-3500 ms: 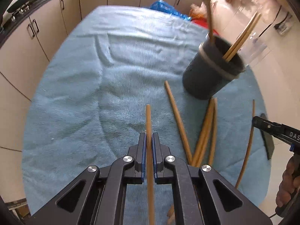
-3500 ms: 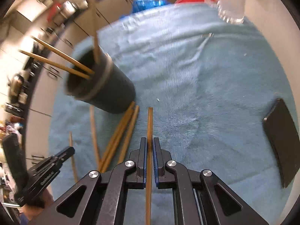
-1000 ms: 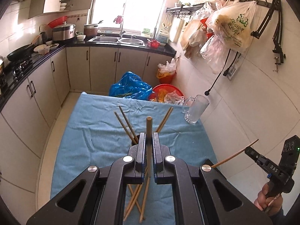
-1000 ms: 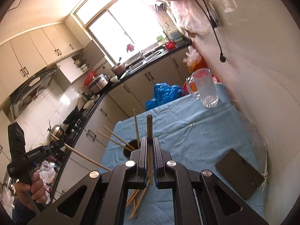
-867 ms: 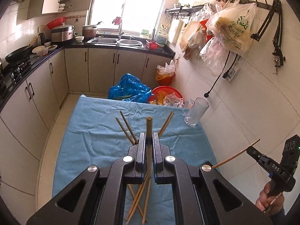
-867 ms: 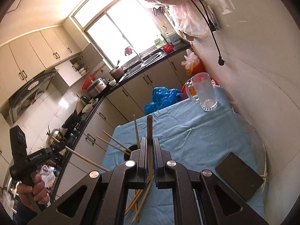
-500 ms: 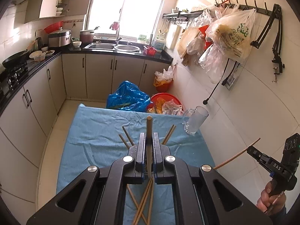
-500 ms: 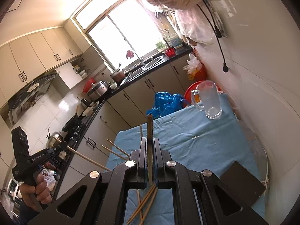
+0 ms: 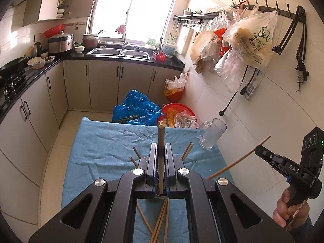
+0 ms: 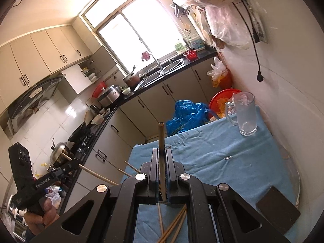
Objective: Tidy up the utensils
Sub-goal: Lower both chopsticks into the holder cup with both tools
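Observation:
My left gripper point(image 9: 161, 147) is shut on a wooden chopstick point(image 9: 161, 135) that pokes up past its fingers, high above the blue cloth table point(image 9: 101, 141). My right gripper point(image 10: 161, 151) is shut on another chopstick point(image 10: 161, 135). Each shows in the other's view: the right gripper point(image 9: 261, 151) at the right edge, the left gripper point(image 10: 68, 166) at the left. The dark holder point(image 9: 142, 160) is almost hidden behind the fingers, with chopstick ends point(image 9: 187, 150) sticking out. Several loose chopsticks point(image 9: 160, 222) lie on the cloth below.
A glass mug point(image 9: 211, 135) stands at the table's far right corner by the tiled wall. A dark flat slab point(image 10: 277, 210) lies at the near right edge. A blue bag point(image 9: 137, 107) and red basin point(image 9: 178, 109) sit on the floor beyond; cabinets line the left.
Both grippers have lifted their chopsticks off the cloth and drawn back and up. Over the last second the table and holder have slid lower and smaller in both views.

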### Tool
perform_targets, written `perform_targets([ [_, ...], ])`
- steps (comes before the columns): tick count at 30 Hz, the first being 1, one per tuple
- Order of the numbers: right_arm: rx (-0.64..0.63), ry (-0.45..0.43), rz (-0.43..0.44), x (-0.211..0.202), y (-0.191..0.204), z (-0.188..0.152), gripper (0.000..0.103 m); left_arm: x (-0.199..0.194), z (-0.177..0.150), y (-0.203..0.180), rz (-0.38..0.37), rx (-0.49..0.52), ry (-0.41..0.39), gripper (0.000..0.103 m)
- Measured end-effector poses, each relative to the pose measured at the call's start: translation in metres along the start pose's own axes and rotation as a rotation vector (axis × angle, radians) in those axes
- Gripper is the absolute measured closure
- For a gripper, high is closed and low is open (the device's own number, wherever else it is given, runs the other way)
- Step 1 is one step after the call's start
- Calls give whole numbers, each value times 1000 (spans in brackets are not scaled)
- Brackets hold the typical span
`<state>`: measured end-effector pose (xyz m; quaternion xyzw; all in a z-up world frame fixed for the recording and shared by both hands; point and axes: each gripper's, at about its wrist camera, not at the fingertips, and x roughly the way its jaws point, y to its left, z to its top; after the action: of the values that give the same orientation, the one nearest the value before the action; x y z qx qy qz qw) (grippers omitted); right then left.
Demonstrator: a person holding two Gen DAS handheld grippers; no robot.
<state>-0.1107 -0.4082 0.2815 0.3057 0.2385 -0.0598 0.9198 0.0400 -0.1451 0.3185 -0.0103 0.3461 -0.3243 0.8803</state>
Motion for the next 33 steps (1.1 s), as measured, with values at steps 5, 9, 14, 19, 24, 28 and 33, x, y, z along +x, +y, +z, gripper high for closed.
perform_targets([
  [5,-12,10,-8,21,11,3,98,11,2,6,-4,-3,7,97],
  [9,-17,22,-18,36,15,1,98,19,2,11,-5,-2,13,97],
  [14,-26,42,-39,53,16,-3,98,34,0,15,-6,1,28,97],
  [19,-35,66,-63,69,13,-8,98,52,-7,19,-12,-2,61,97],
  [24,-32,109,-79,86,8,-18,98,67,-16,22,-18,0,94,97],
  [28,-38,134,-85,97,5,-24,98,77,-22,24,-15,2,111,97],
  [33,-48,161,-100,110,2,-34,98,84,-29,29,-5,4,127,97],
])
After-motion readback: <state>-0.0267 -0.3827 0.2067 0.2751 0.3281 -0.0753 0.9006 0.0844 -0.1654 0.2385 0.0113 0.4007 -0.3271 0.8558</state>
